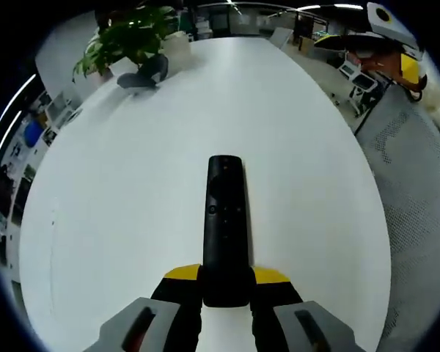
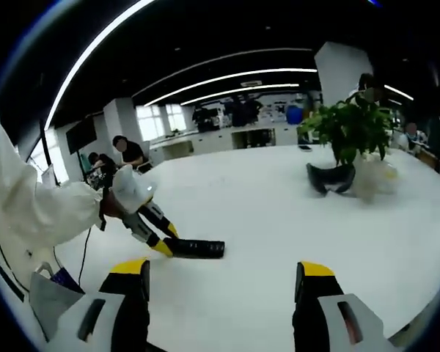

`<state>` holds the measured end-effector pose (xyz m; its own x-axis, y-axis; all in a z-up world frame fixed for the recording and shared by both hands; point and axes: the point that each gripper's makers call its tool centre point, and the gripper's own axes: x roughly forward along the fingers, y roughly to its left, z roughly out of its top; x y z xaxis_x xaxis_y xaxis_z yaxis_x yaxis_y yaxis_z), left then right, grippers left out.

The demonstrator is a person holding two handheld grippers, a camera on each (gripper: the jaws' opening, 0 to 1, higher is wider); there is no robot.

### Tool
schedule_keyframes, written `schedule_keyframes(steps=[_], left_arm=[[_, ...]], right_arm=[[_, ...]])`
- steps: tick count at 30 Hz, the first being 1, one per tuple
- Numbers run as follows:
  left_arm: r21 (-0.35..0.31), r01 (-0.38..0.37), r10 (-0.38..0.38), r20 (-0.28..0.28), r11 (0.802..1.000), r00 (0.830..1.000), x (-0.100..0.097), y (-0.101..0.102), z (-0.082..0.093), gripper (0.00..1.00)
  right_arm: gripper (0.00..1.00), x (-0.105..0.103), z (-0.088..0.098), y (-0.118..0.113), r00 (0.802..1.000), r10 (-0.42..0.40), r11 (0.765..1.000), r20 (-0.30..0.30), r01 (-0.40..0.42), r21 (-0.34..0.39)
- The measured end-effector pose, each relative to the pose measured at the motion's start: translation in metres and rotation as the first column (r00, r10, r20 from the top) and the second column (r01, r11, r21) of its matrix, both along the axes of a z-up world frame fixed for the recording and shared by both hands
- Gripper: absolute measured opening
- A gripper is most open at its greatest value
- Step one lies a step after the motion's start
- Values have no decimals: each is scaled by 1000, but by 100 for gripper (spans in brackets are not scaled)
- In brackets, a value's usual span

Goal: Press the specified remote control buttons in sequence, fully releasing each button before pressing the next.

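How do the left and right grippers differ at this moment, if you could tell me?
The left gripper is shut on the black remote, while the right gripper stands open and holds nothing. The left gripper keeps the remote low over the white table; the right gripper's jaws point at bare tabletop. Both have yellow-tipped jaws.

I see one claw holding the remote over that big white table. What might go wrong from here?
The left claw grips the remote only at its near end, so a press further up could tip or twist it.

The right claw is open and set apart from the remote, so it may come down on the wrong button.

If the remote slips, it could skid across the smooth white table.
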<state>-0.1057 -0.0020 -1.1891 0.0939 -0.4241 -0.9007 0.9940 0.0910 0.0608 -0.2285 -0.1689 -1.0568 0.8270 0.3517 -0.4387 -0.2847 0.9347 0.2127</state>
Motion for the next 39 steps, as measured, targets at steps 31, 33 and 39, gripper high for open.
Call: schedule_keyframes(steps=[31, 33, 39], left_arm=[[82, 32, -30, -32, 996, 999, 118, 7, -5, 24], [80, 36, -32, -54, 996, 998, 117, 7, -5, 24], [52, -53, 53, -7, 997, 999, 120, 10, -3, 29]], right_arm=[[79, 11, -4, -4, 999, -5, 1000, -34, 4, -14], [79, 12, -2, -4, 999, -6, 1000, -32, 5, -12], [82, 14, 4, 2, 1000, -5, 1000, -20, 4, -4]])
